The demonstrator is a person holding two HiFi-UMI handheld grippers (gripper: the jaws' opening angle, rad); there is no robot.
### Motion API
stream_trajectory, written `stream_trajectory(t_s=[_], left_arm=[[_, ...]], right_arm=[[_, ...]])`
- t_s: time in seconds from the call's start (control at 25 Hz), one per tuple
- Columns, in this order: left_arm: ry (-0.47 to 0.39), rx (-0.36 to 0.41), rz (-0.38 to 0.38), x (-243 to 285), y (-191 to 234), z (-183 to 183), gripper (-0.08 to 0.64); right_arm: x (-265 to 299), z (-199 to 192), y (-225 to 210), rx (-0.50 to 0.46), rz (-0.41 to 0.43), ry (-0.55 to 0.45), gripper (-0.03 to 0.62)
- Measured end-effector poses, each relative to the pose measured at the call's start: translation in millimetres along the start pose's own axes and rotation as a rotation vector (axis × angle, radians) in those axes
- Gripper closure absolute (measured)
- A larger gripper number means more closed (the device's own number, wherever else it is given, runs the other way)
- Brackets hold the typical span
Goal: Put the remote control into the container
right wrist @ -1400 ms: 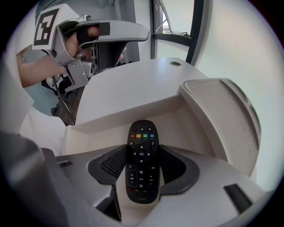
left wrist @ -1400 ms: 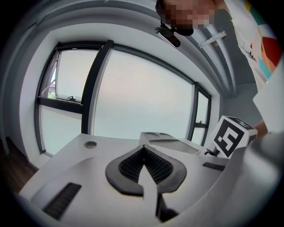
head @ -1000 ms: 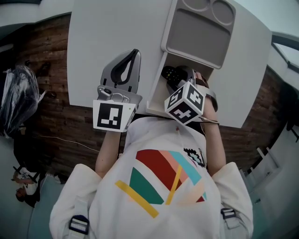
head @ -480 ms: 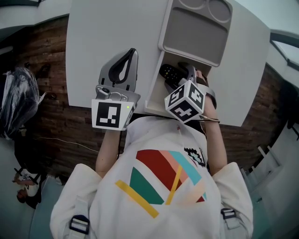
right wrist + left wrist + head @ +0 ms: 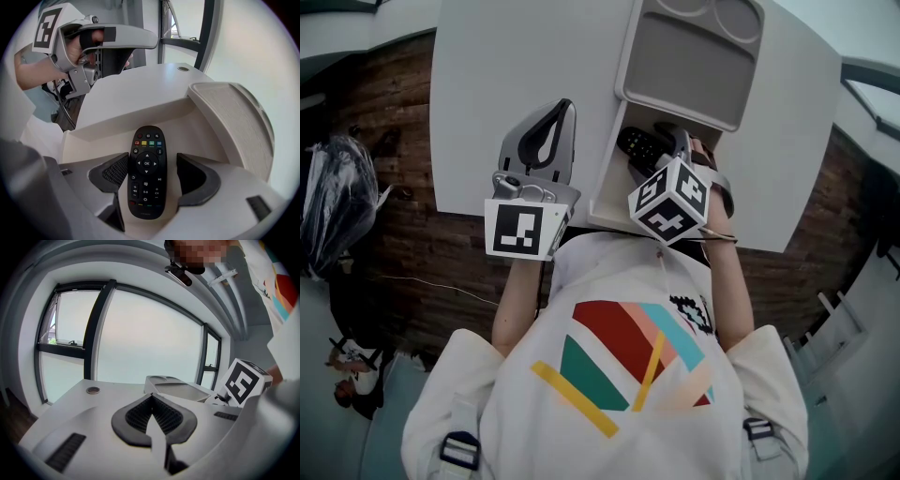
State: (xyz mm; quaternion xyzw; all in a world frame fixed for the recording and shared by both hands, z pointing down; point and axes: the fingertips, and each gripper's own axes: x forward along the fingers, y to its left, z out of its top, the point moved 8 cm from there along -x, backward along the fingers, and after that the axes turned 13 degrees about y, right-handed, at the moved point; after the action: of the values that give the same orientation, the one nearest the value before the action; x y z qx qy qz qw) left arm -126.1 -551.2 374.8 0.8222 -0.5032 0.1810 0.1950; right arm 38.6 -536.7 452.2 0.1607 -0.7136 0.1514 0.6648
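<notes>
Two grippers were over the white table. The right gripper pointed steeply down into the open compartment of the white container, in the upper middle of the head view. Its jaws had just been opening and stood spread. The black remote control lay lengthwise between them on the compartment floor, with its buttons up. In the right gripper view, the pad at the left was just beside the remote's edge. The one at the right stood clearly apart from it, so nothing was pinched. A grey-lined tray part sat at the upper end of the container. The left gripper was at the left of the container, over the bare table. Its jaws were pressed together with nothing between them.
</notes>
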Motion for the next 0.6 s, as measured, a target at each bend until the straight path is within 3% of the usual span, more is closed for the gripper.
stream_trajectory(t_s=[0.6], left_arm=[[0.000,0.010,-0.028,2.8,-3.8,-2.2,0.554]], right_arm=[[-1.0,-1.0,1.6,-0.001,-0.015,-0.016,0.288]])
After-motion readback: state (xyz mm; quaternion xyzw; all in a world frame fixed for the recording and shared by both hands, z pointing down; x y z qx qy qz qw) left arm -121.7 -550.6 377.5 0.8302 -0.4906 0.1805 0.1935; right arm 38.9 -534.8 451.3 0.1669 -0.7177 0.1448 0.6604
